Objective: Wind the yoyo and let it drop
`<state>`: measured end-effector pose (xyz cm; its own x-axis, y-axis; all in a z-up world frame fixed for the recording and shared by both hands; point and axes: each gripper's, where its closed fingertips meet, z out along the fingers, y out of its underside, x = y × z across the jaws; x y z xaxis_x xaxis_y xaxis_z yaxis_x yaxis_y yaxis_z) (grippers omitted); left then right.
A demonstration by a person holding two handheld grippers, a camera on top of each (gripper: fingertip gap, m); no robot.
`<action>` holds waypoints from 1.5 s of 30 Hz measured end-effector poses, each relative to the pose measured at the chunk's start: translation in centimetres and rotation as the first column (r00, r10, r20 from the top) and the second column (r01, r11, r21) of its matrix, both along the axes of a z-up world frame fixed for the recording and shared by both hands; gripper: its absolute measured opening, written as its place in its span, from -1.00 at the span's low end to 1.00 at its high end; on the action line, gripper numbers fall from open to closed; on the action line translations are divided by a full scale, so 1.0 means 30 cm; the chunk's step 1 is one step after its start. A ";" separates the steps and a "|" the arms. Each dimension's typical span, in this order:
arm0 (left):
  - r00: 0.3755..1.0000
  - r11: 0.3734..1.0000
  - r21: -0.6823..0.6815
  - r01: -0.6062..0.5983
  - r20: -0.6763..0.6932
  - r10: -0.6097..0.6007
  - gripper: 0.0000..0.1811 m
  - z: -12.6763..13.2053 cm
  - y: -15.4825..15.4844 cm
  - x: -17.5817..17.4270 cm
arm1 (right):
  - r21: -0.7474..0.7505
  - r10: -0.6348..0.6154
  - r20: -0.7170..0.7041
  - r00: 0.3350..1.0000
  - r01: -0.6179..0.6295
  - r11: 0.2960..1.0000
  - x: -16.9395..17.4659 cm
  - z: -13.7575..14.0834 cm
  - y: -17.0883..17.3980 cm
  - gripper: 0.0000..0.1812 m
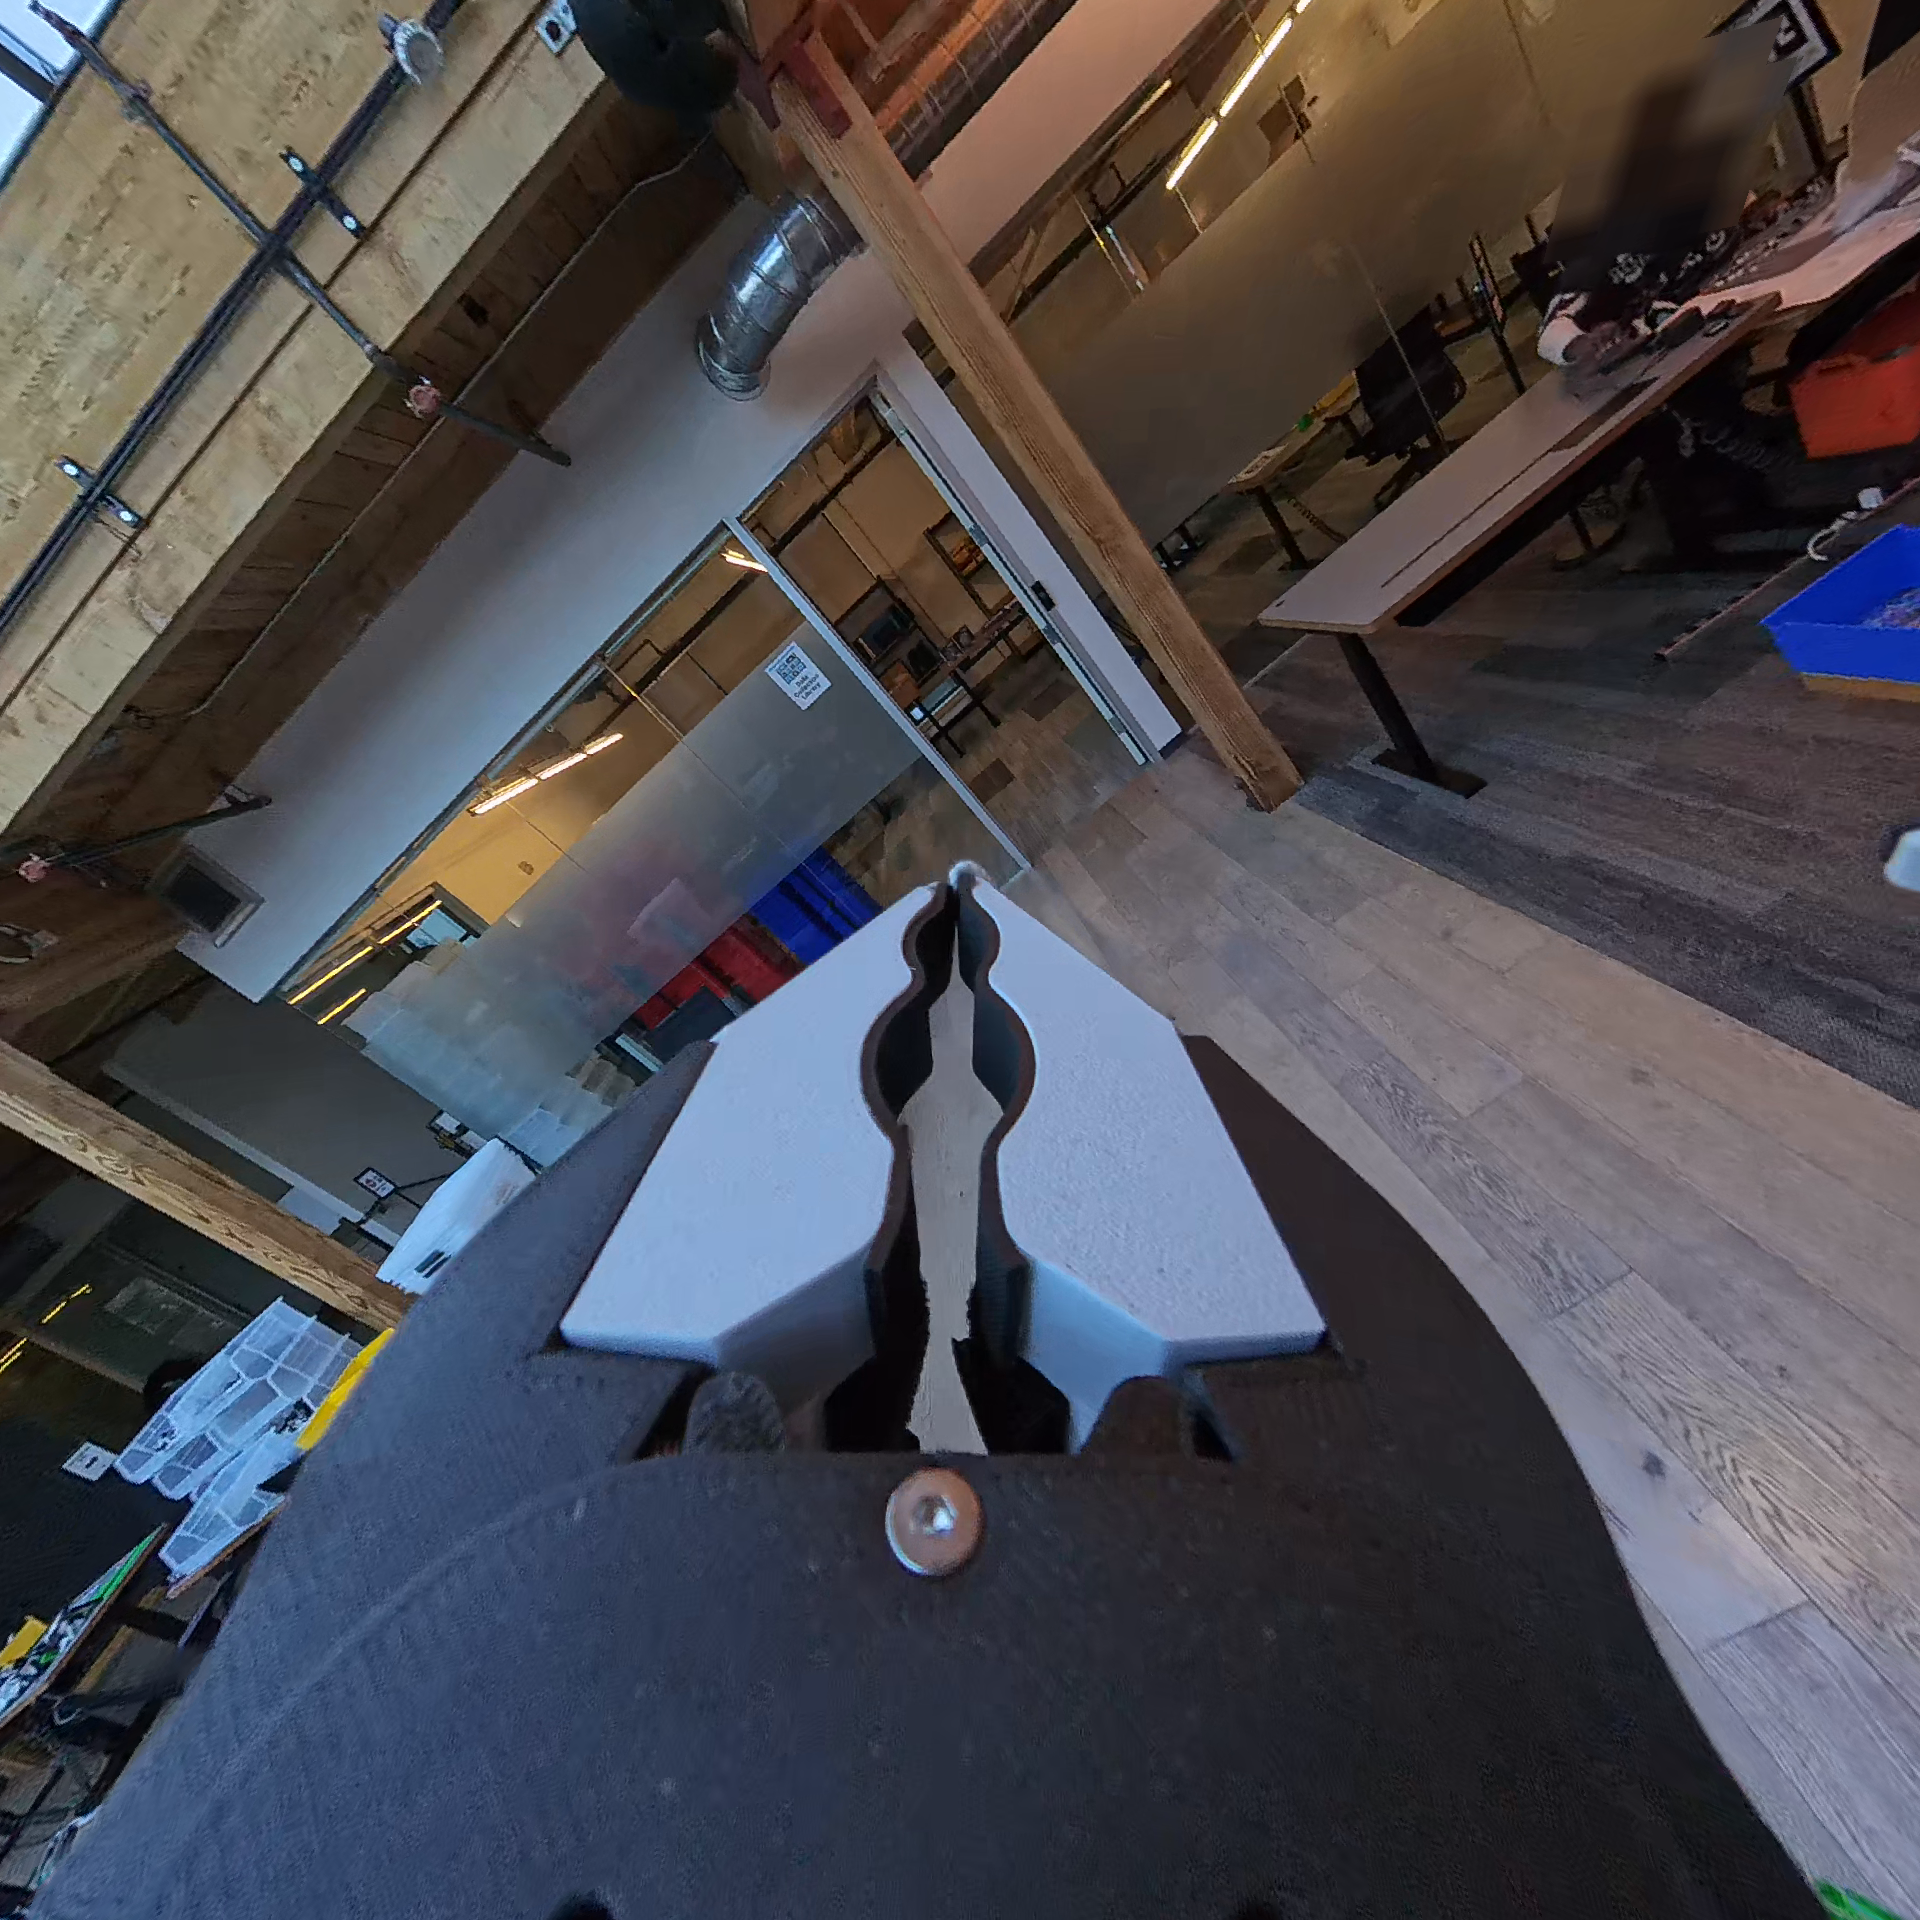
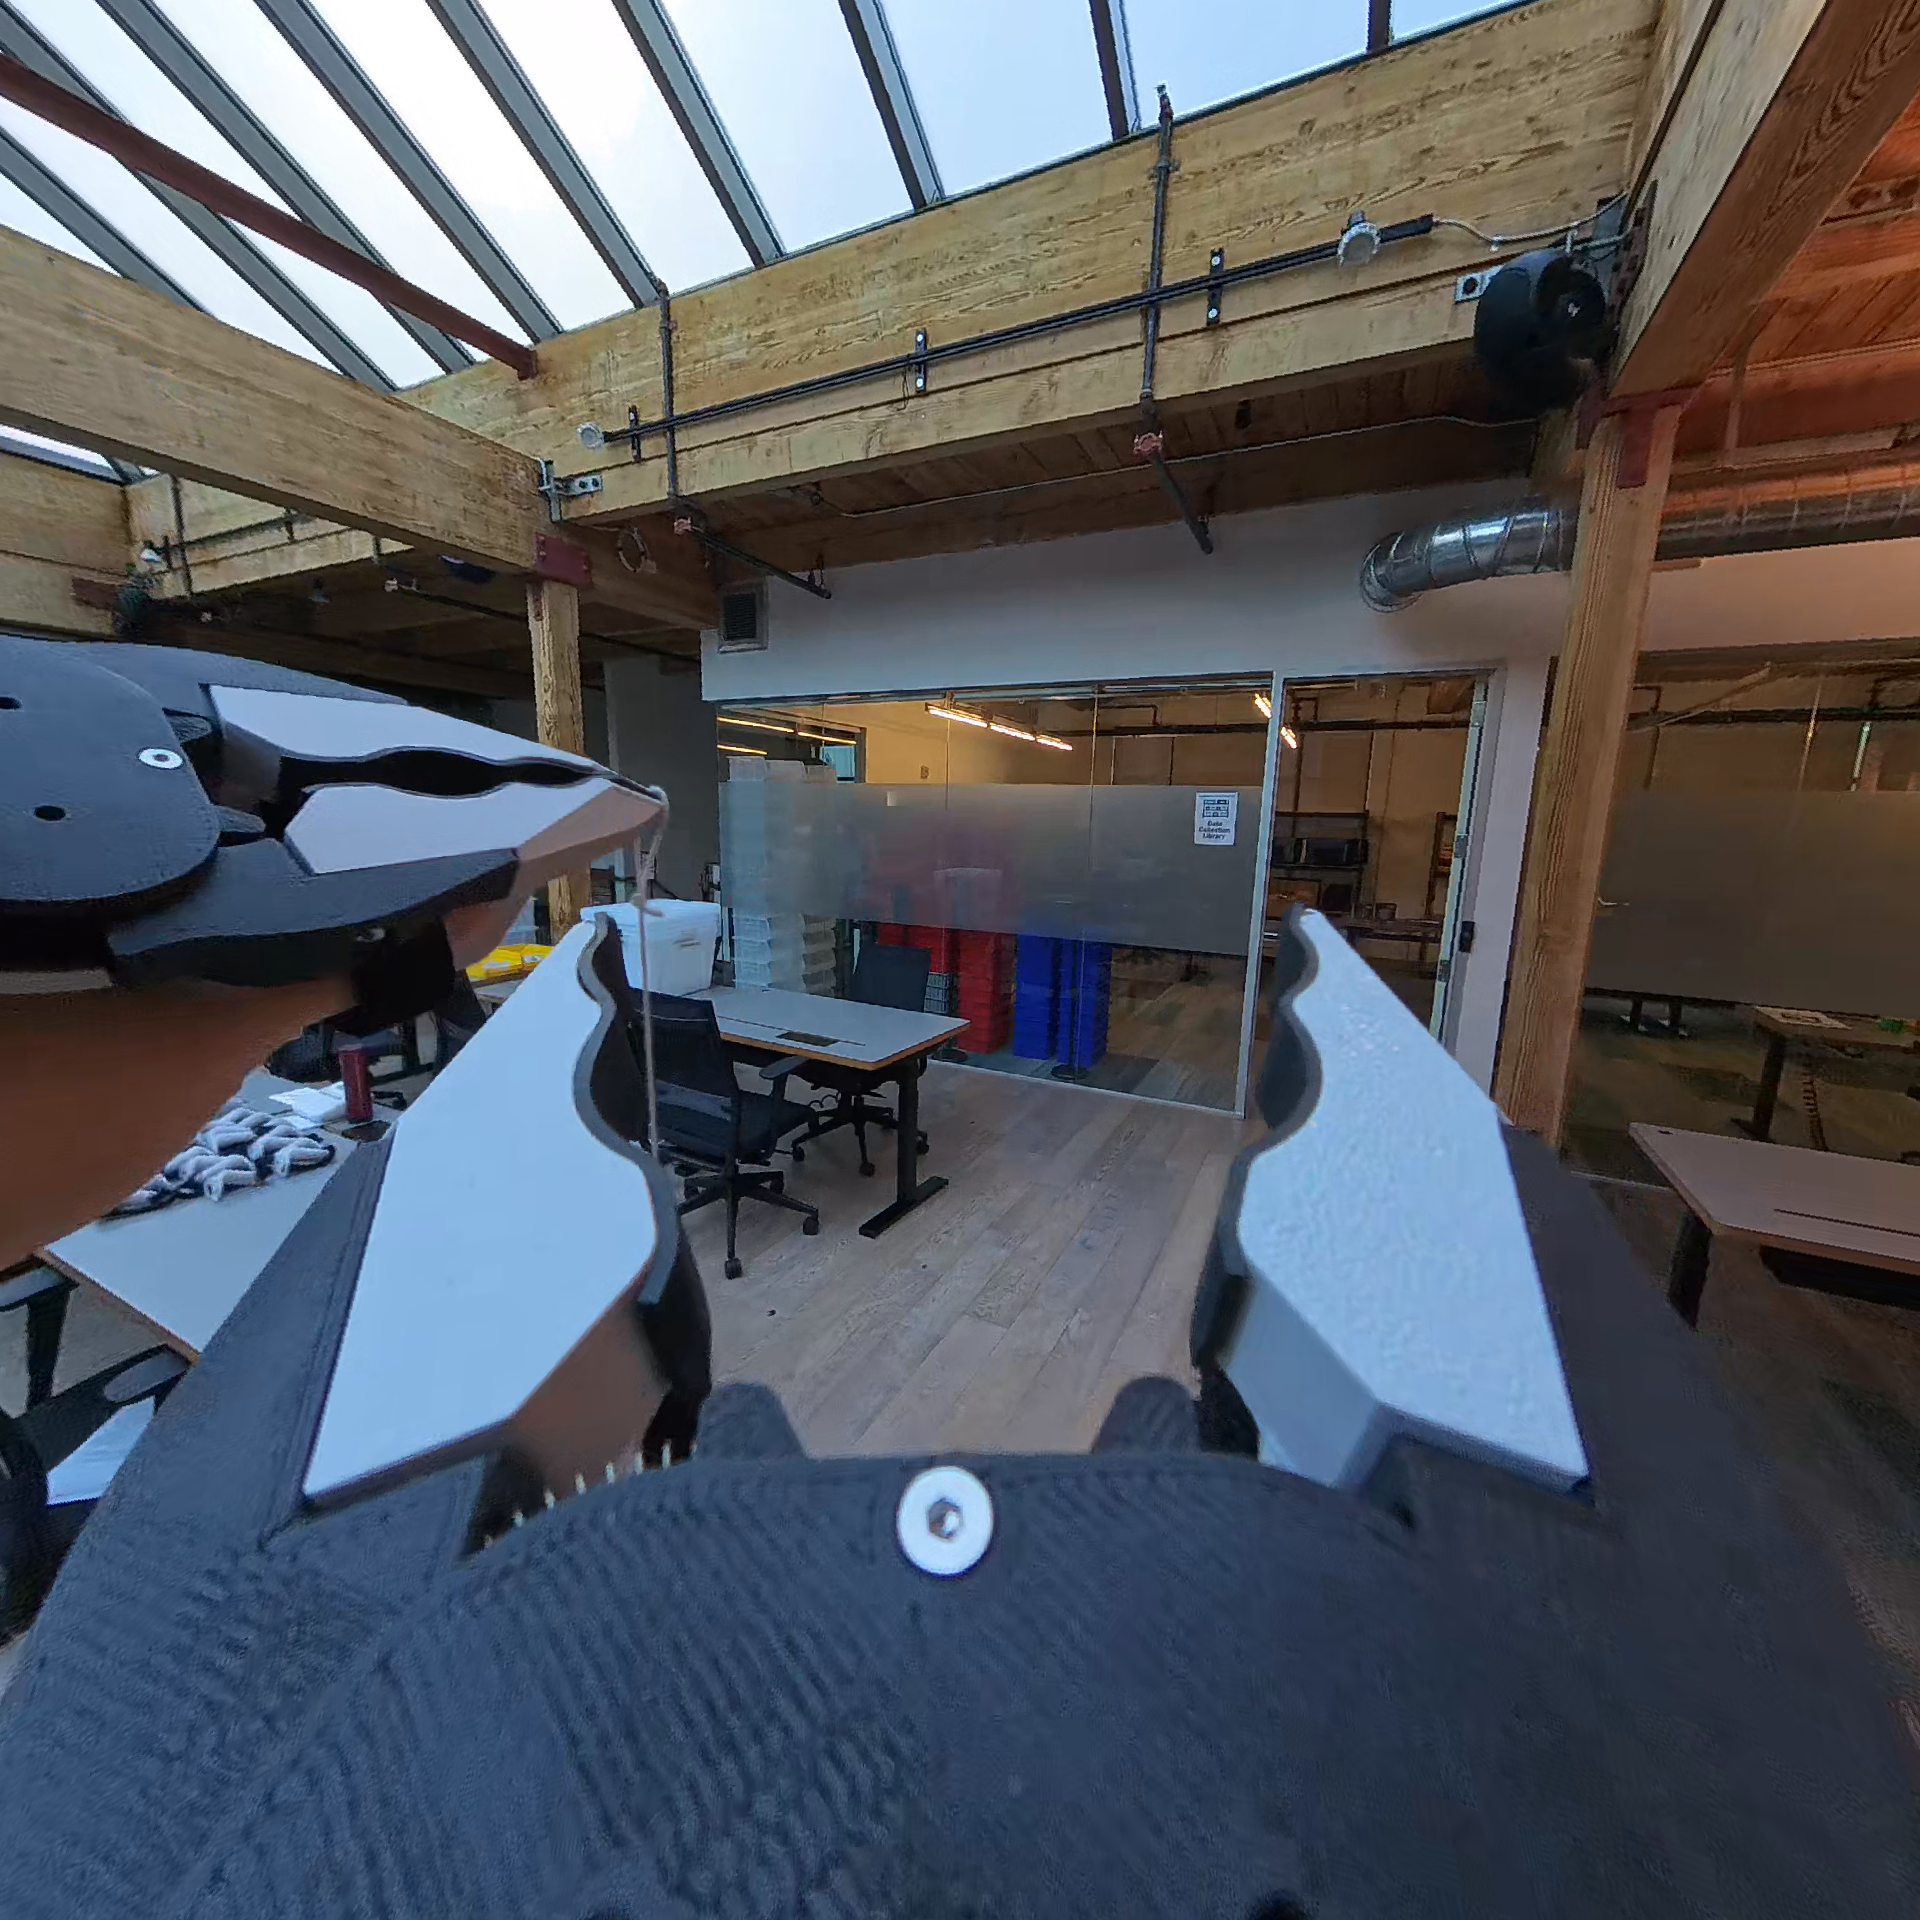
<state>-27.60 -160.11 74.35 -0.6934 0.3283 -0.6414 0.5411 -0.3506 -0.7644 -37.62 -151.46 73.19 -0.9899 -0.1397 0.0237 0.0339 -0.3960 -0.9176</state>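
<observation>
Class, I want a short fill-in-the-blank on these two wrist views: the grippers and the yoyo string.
1. The left gripper is ____ on the string.
2. The right gripper has its jaws ____.
3. From the left gripper's tip the string hangs ____.
4. The yoyo itself is ____ in both views.

Missing words: shut; open; down; unseen

left wrist: tilted, roomward | right wrist: level, roomward | shared: glass wall [image 1: 665, 831]

I see only the yoyo's thin pale string [image 2: 649, 997], pinched at the left tongs' [image 2: 657, 798] tip. It hangs straight down from there. The yoyo body itself I cannot see.
</observation>
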 end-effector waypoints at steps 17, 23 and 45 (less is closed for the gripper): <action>0.999 0.998 -0.046 -0.033 -0.008 0.033 -1.00 0.035 0.078 0.052 | 0.040 0.025 0.002 1.000 -0.025 0.999 0.039 -0.065 0.020 0.29; 0.999 0.998 -0.054 -0.034 -0.008 0.034 -1.00 0.044 0.105 0.053 | 0.059 0.024 -0.004 1.000 -0.024 0.998 0.042 -0.088 0.022 0.28; 0.998 0.996 -0.088 -0.024 0.054 0.029 -1.00 0.071 0.156 -0.035 | 0.149 0.031 0.019 0.999 -0.033 0.988 -0.009 -0.231 -0.037 0.24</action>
<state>-28.66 -155.43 76.48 -0.6636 0.2518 -0.7044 0.5917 -0.3994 -0.7003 -37.89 -152.56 66.25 -0.9849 -0.1723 -0.0166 0.0604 -0.2527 -0.9657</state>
